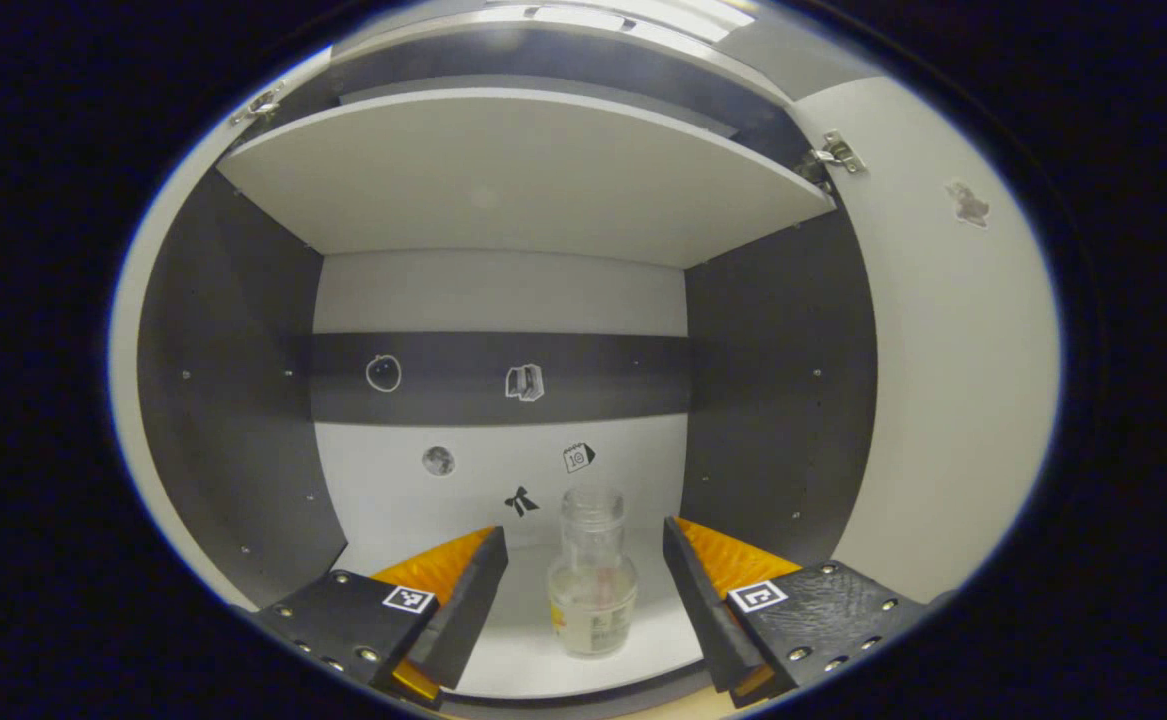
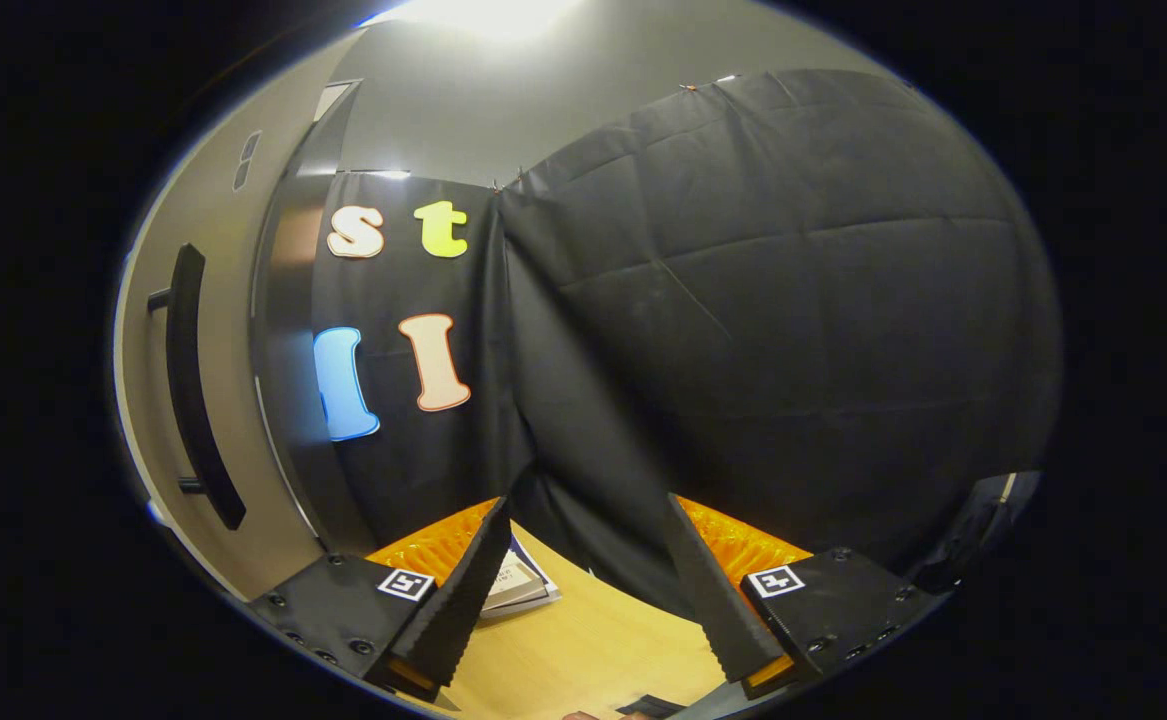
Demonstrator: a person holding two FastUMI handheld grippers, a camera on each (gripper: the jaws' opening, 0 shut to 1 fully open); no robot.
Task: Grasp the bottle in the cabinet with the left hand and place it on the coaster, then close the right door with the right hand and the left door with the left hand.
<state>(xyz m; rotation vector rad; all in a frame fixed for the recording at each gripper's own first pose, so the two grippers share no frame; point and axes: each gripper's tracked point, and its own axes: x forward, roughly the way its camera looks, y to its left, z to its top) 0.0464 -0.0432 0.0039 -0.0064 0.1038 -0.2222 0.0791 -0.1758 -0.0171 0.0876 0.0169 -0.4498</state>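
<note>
The left gripper (image 1: 585, 560) holds its jaws spread on both sides of the clear bottle (image 1: 592, 585), which stands on the cabinet's lower shelf (image 1: 503, 665), probably to grasp it, while the right gripper (image 2: 583, 560), jaws also spread, waits near the right door (image 2: 158, 420).

bottle (image 1: 591, 585) standing in cabinet (image 1: 773, 400), near its floor's front edge | between left tongs (image 1: 585, 600) | booklet (image 2: 515, 585) lying on table (image 2: 593, 640)
</note>
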